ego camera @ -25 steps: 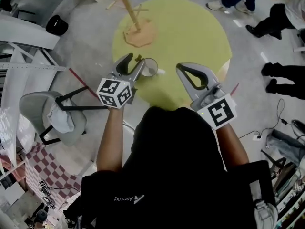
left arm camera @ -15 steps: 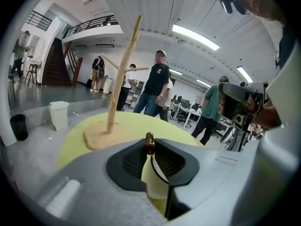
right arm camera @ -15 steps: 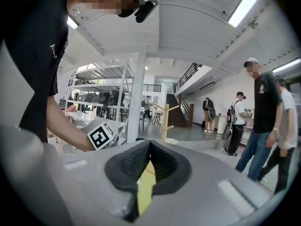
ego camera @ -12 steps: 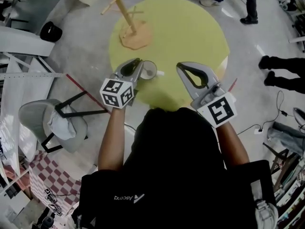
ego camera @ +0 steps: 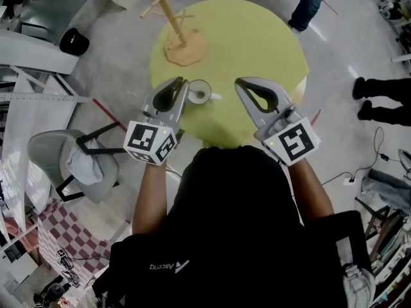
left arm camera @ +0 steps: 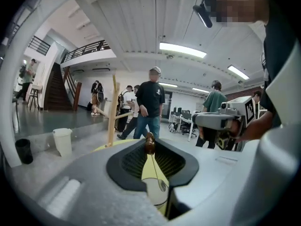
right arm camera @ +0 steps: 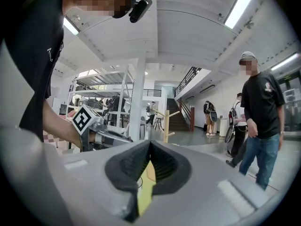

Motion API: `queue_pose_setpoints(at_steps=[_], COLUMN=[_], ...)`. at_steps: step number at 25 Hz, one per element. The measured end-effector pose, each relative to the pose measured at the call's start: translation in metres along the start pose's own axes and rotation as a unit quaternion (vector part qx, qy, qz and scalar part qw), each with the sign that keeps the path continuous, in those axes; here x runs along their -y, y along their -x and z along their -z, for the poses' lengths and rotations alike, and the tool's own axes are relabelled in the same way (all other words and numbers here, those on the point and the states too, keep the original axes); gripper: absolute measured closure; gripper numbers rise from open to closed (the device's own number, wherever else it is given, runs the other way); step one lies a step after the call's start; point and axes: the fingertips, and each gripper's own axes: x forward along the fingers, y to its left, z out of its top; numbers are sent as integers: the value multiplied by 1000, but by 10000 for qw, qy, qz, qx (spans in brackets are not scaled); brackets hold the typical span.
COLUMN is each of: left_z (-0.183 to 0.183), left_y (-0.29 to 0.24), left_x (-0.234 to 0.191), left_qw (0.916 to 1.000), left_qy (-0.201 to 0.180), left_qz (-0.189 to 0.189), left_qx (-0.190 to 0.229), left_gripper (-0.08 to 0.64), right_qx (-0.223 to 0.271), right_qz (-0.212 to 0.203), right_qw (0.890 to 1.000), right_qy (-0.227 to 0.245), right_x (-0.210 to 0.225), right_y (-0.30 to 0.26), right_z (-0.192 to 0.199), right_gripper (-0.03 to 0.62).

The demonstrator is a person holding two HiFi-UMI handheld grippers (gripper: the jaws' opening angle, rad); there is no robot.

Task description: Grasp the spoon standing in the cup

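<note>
L gripper [ego camera: 182, 83] angled fwd over yellow table [ego camera: 257, 37] near edge, jaws pinched on spoon [left arm camera: 149, 143] handle tip. Spoon upright in white cup [ego camera: 199, 93], beside jaw tips. R gripper [ego camera: 239, 83] right of cup, jaws together, empty.

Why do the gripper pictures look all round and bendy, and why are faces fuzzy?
Left gripper view: the wide-angle lens bends the room into a circle with black corners; the spoon end looks sharp. Right gripper view: same bending, and the ceiling light glares white. Head view: much straighter, soft even light on the table. Fuzzy squares were added later to hide faces.
</note>
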Motion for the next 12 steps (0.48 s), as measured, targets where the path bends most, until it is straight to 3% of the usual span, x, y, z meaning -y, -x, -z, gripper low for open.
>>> queue_pose_setpoints(at_steps=[7, 12], left_z=[-58, -70], left_y=[34, 41], left_x=[10, 12], left_qw=[9976, 9962], left_qy=[-193, -259], left_qz=[-249, -298], left_qx=[616, 782], left_gripper=[503, 503], right_qx=[206, 230], right_qz=[-5, 13], right_qw=[9998, 9997], right_qy=[-38, 9], right_x=[-1, -1], right_y=[7, 9], right_z=[-17, -17], right_gripper=[589, 589])
